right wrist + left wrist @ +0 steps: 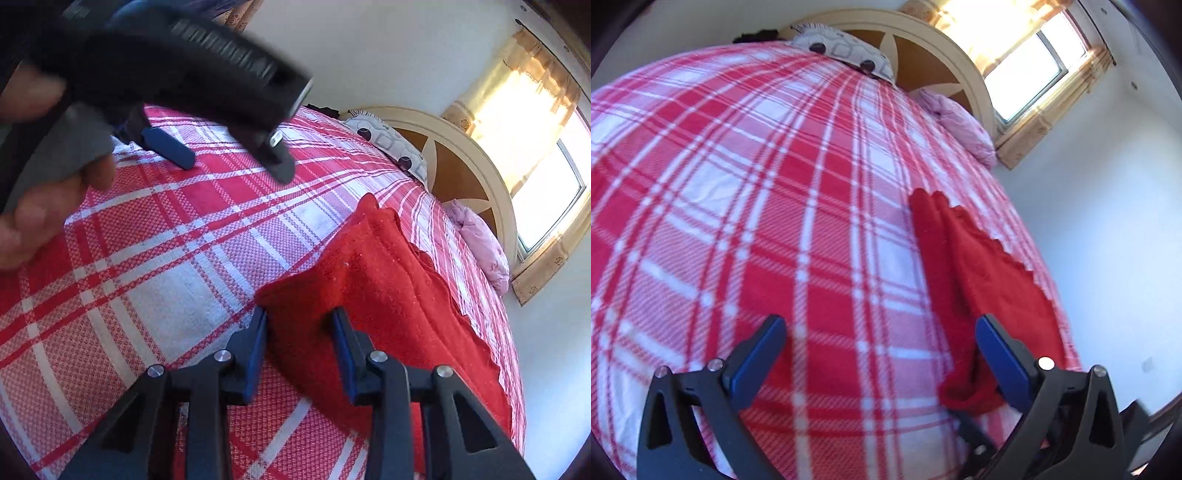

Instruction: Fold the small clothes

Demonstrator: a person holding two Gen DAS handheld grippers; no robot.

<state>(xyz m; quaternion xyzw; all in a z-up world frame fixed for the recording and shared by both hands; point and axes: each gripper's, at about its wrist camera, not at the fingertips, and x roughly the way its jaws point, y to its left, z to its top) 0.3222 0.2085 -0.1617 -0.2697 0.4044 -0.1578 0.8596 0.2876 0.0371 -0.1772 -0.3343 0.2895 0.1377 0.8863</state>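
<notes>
A red knitted garment [979, 266] with a scalloped edge lies folded in a long strip on the red and white plaid bedspread [757, 184], near the bed's right side. My left gripper [881, 332] is open and empty above the spread, with its right finger over the garment's near end. In the right wrist view my right gripper [301, 325] is partly open with the near corner of the red garment [388, 295] between its jaws. The left gripper [221, 151] shows there at the upper left, held by a hand.
A patterned pillow [846, 51] and a pink quilt [960, 125] lie at the head of the bed by the curved headboard [923, 48]. A bright window with curtains [1027, 62] is beyond. The bed's right edge runs beside a white wall [1108, 221].
</notes>
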